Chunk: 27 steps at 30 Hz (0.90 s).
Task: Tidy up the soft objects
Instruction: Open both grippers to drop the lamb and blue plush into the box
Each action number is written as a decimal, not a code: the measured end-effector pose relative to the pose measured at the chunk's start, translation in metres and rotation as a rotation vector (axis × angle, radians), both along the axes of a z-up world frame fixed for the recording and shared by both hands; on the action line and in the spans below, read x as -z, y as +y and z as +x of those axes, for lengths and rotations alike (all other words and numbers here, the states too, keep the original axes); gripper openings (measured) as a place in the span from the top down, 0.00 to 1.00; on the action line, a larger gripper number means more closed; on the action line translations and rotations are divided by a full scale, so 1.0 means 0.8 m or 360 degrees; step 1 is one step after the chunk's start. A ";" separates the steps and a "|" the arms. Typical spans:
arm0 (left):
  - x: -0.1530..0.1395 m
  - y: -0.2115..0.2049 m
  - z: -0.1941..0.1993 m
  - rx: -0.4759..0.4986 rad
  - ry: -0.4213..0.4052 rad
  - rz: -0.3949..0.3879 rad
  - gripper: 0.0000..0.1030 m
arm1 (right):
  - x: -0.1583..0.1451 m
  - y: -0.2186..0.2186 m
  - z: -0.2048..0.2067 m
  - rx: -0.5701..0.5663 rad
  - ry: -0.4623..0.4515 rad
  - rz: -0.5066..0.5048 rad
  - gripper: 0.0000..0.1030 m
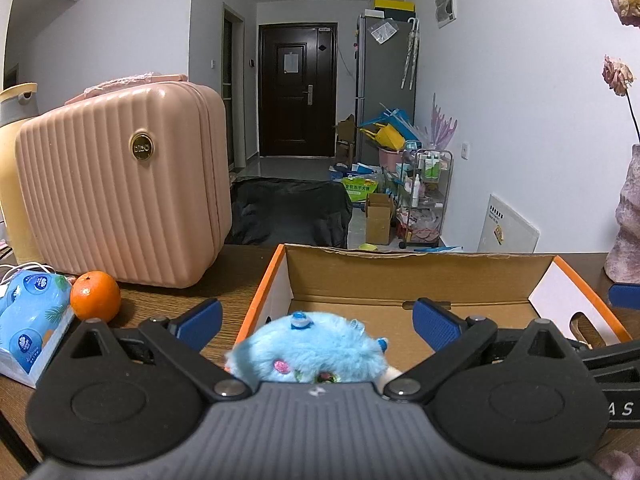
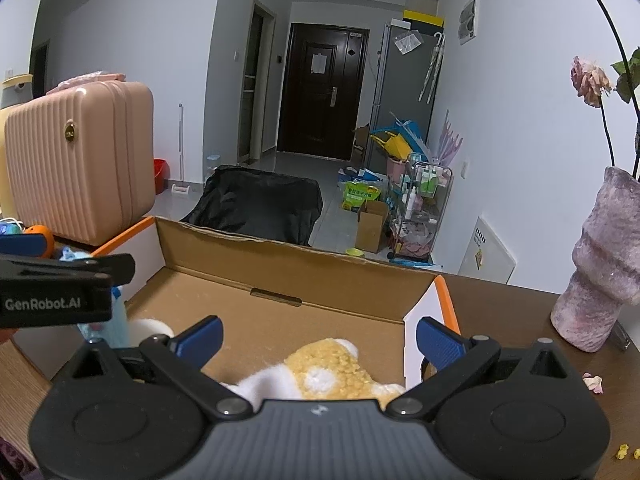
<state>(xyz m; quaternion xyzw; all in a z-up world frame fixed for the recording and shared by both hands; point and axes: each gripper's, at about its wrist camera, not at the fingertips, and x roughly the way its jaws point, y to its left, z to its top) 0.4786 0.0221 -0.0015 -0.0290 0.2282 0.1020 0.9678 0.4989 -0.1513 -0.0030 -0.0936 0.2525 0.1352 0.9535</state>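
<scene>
Here, in the left wrist view, the left gripper (image 1: pixel 318 320) has its blue fingers (image 1: pixel 200 322) spread wide, touching nothing. A fluffy blue toy (image 1: pixel 316 346) sits low between them, close to the camera, over the near left corner of the open cardboard box (image 1: pixel 400 276). Whether it rests on the box floor or on the rim I cannot tell. The rest of the box floor seen from here is bare. At ten o'clock from the toy lies an orange (image 1: pixel 95 297), with a tissue pack (image 1: pixel 32 320) beside it and a pink suitcase (image 1: pixel 124 184) behind.

In the right wrist view, the right gripper (image 2: pixel 320 338) also stands wide, gripping nothing. A yellow and white toy (image 2: pixel 332 372) lies inside the box (image 2: pixel 280 264) at six o'clock, near its front right part. The left gripper's body (image 2: pixel 60 292) shows at nine o'clock, with a strip of the blue toy under it. A mauve vase (image 2: pixel 604 264) stands on the table at three o'clock, outside the box.

My reading is that both toys have been let go into the box, so the placing step looks done. The next move calls for lifting both grippers clear without snagging fur, then looking for any soft thing left outside.
</scene>
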 end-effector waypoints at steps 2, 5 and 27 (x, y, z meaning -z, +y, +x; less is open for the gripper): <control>-0.001 0.000 -0.001 -0.0002 -0.0003 -0.0001 0.00 | -0.002 -0.002 -0.002 0.0005 -0.0006 0.0002 0.00; -0.003 0.001 -0.004 -0.0007 -0.0013 -0.0009 0.00 | -0.006 -0.007 -0.006 0.0019 -0.0025 0.0007 0.00; -0.025 -0.008 -0.077 0.0054 -0.0133 0.0009 0.00 | -0.027 -0.030 -0.083 0.0070 -0.0110 0.0082 0.00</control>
